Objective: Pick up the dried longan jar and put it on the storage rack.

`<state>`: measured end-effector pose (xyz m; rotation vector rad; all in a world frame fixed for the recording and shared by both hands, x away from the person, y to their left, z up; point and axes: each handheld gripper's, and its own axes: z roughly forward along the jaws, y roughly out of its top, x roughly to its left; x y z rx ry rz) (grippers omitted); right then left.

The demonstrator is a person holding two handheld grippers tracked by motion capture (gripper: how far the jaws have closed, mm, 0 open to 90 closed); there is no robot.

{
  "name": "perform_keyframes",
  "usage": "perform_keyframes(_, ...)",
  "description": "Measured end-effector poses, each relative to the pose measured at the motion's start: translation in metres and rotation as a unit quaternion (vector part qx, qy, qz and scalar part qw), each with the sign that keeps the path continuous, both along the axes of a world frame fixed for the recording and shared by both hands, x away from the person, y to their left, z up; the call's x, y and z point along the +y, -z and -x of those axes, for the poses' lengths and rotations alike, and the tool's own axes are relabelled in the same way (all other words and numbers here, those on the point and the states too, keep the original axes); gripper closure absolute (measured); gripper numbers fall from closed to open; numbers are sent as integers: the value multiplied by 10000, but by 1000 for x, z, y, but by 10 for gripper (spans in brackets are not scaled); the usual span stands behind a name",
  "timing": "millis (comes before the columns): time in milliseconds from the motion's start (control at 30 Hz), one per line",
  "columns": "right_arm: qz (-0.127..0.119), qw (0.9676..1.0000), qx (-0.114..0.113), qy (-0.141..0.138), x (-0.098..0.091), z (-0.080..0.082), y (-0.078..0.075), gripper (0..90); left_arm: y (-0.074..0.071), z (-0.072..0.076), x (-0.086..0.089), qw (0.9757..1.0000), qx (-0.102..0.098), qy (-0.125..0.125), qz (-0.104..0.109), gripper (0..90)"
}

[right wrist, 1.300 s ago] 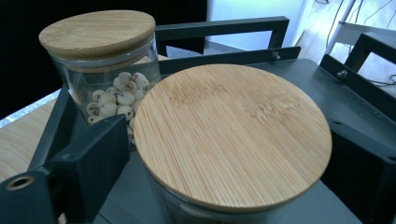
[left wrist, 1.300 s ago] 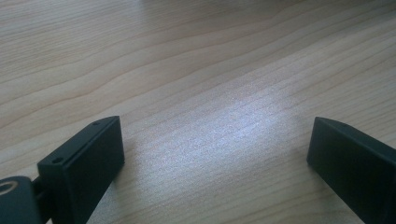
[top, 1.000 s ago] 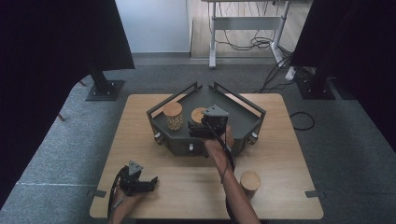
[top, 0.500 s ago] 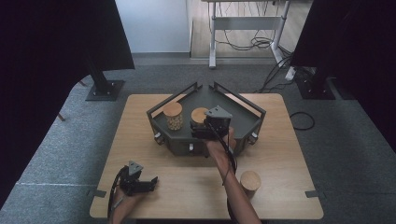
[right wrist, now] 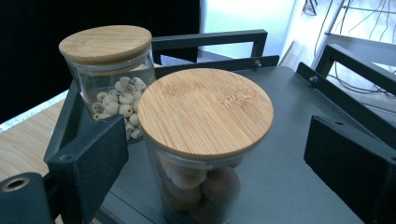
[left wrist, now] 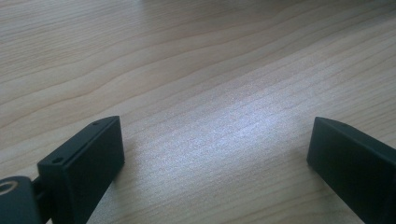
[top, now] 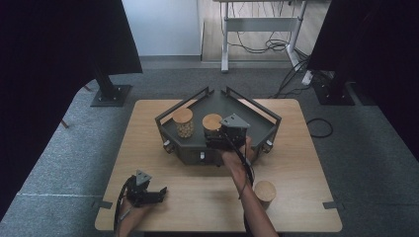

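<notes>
Two round glass jars (right wrist: 201, 154), bamboo lids (right wrist: 205, 112)

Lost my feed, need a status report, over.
Right claw open, jaws just closing around nut jar on tray, not gripping. Left claw open over table. Nothing blocking.

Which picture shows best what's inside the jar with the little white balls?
The right gripper view: the jar stands close there, on the dark tray, its pale round bits clear through the glass. The high view shows it small, mostly its wooden lid. The left gripper view looks at the table.
</notes>
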<state>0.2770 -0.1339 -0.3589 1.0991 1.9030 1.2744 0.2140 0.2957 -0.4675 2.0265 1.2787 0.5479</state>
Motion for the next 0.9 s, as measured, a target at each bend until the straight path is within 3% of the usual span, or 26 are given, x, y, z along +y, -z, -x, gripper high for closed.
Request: perform_keyframes(900,13,9999,-14,-102,-27,23,0,79,0,0,0,10000,11,23,-6,33)
